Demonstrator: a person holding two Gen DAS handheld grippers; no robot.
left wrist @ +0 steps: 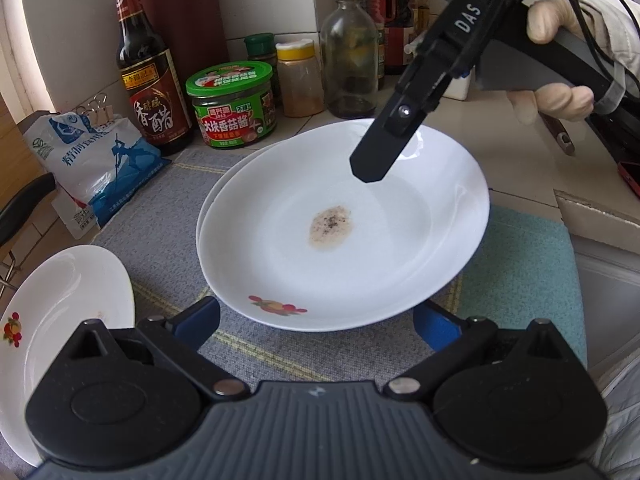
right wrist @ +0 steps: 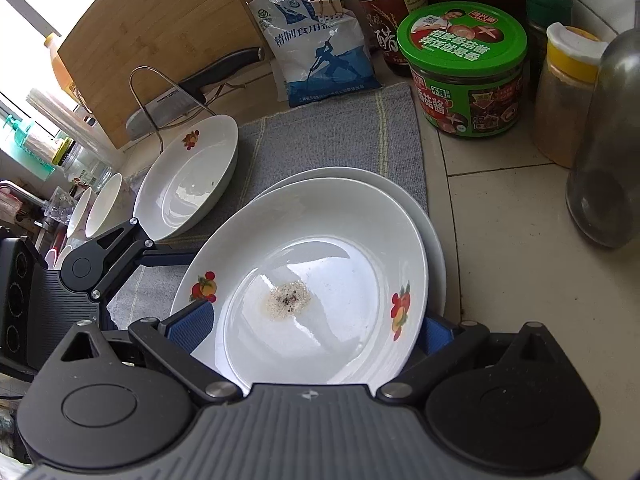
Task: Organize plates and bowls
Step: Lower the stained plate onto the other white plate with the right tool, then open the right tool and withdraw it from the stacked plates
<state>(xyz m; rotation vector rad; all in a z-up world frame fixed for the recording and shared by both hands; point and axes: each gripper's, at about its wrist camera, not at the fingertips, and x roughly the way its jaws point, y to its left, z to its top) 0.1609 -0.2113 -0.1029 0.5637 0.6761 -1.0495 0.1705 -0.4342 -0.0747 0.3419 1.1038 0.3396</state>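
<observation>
A white plate with fruit prints and a patch of food residue (left wrist: pixel 344 224) (right wrist: pixel 316 292) sits tilted on top of a second white plate (left wrist: pixel 224 188) (right wrist: pixel 432 240) on a grey mat (left wrist: pixel 160 216) (right wrist: pixel 332 136). My left gripper (left wrist: pixel 316 320) is open, its blue pads either side of the top plate's near rim. My right gripper (right wrist: pixel 316 332) is open too, astride the same plate's opposite rim; one finger (left wrist: pixel 380 148) shows above the plate. Another fruit-print plate (left wrist: pixel 60 320) (right wrist: pixel 188 184) lies to the left.
Vinegar bottle (left wrist: pixel 148 72), green-lidded sauce jar (left wrist: pixel 234 104) (right wrist: pixel 464 68), spice jars (left wrist: pixel 300 76), a glass bottle (left wrist: pixel 350 52) and a salt bag (left wrist: pixel 96 156) (right wrist: pixel 320 44) line the back wall. A cutting board (right wrist: pixel 152 32), knife and small bowls (right wrist: pixel 104 204) stand left.
</observation>
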